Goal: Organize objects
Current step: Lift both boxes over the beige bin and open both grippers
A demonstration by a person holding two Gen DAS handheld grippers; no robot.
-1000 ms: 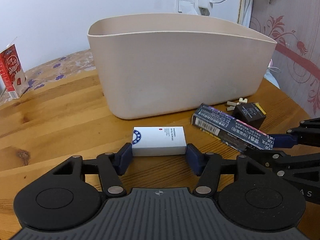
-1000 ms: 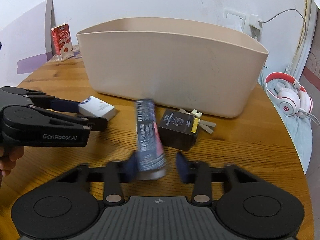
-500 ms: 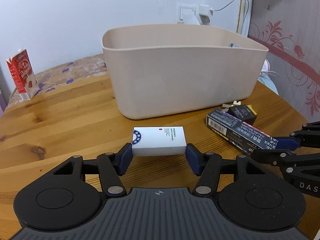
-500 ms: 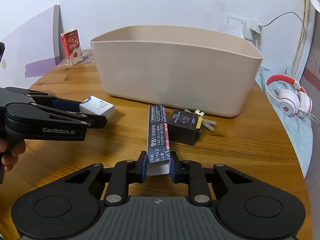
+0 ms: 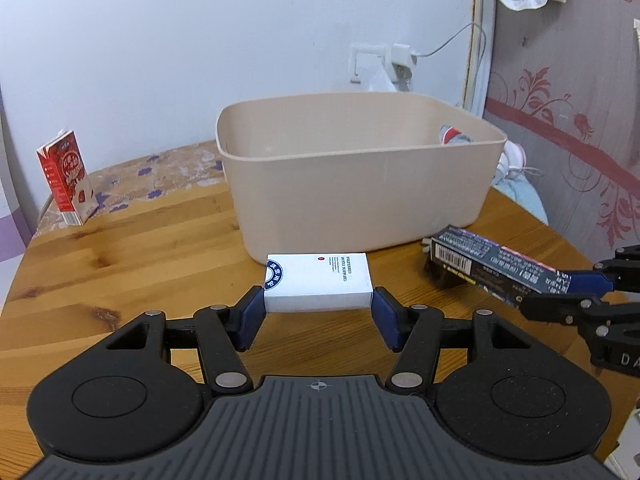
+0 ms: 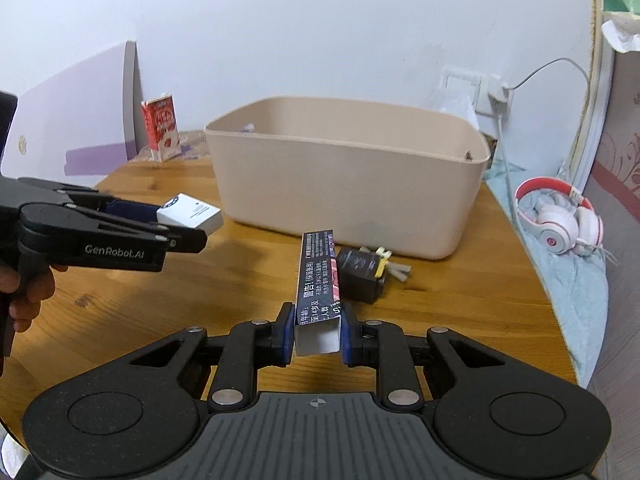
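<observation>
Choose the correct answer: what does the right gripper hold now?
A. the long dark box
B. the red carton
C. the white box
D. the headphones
A: the right gripper is closed on one end of the long dark box, while the left gripper holds the white box.

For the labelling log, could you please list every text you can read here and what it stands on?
"GenRobot.AI": side of the left gripper.
"警告!": top of the long dark box in the right gripper; its finer print is unreadable.
White box: print too small.
Red carton: lettering blurred.
</observation>
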